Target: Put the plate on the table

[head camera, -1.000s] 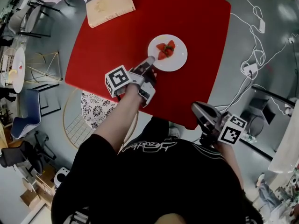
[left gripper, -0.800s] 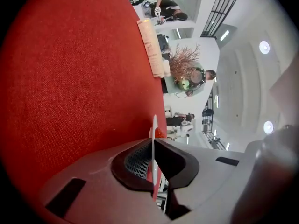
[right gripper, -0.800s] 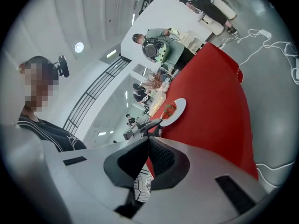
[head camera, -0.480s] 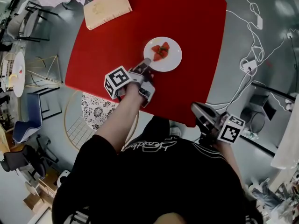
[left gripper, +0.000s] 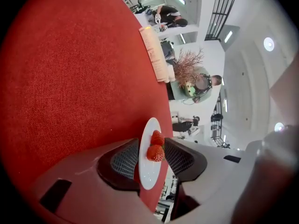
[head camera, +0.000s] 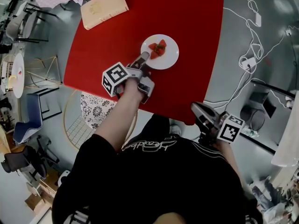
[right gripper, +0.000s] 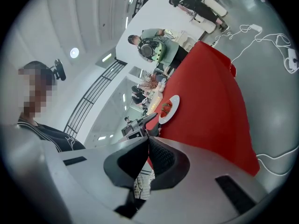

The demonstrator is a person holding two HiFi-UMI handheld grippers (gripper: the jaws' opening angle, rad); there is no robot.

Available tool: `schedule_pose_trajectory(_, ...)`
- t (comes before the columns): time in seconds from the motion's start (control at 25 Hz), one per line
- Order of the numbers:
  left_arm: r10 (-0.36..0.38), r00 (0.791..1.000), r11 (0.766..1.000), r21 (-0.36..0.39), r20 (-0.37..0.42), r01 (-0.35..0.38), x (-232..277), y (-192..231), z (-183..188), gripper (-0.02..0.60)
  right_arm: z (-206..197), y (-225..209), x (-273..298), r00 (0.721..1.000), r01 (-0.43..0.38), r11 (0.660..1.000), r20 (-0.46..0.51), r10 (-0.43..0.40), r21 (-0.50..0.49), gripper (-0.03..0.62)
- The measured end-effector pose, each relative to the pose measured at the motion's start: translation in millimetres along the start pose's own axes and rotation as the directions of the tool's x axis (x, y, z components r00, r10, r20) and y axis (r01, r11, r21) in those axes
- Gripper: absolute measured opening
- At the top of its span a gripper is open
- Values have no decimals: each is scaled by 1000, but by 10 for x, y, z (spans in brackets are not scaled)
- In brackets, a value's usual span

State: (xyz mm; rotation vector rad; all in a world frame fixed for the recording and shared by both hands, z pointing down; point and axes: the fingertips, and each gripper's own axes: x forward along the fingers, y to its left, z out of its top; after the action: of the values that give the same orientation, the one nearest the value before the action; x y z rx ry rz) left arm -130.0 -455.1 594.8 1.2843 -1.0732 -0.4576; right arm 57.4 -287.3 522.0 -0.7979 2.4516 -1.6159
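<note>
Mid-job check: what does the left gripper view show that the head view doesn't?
Left gripper view only: the jaws of the left gripper, which have just been opening, stand apart on either side of the plate, pads off it. Head view only: the right gripper, beside the near corner of the table. Both: the plate with strawberries lying on the table.

Looks like a big open lab or studio hall, not a home; bare grey floor (head camera: 56, 36) w/ loose white cables (head camera: 252, 6) and a plug block (head camera: 249, 68); office chairs (head camera: 25, 120) and cardboard boxes (head camera: 30, 197) round the red bench (head camera: 196, 17); high white ceiling w/ round lights (left gripper: 268, 44); black railing (left gripper: 223, 10) on an upper level; another person (right gripper: 152, 48) at a nearby bench.
</note>
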Motion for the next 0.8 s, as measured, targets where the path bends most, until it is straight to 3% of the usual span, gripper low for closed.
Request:
schedule_pose_trajectory(0.16, -9, 1000, 999, -39, 5, 10, 6, -5, 29, 186, -3, 11, 7, 1000, -6, 1000, -1, 6, -3, 8)
schedule_pose_trajectory(0.28, -19, 1000, 1000, -17, -8, 19, 11, -49, 22, 225, -16, 16, -4, 1000, -8, 1000, -2, 8, 6, 8)
schedule_pose_trajectory(0.44, -1, 998, 993, 116, -61, 8, 39, -103, -66, 253, -22, -13, -68, 1000, -8, 1000, 5, 8, 21, 8)
schedule_pose_trajectory(0.6, 39, 993, 960, 278, -114, -6, 72, -141, -160, 265, 19, -32, -116, 1000, 2, 1000, 15, -2, 30, 8)
schedule_pose_trajectory(0.8, 87, 978, 927, 376, -188, -10, 71, -145, -223, 273, 19, 14, -147, 1000, 0, 999, 18, 0, 36, 8)
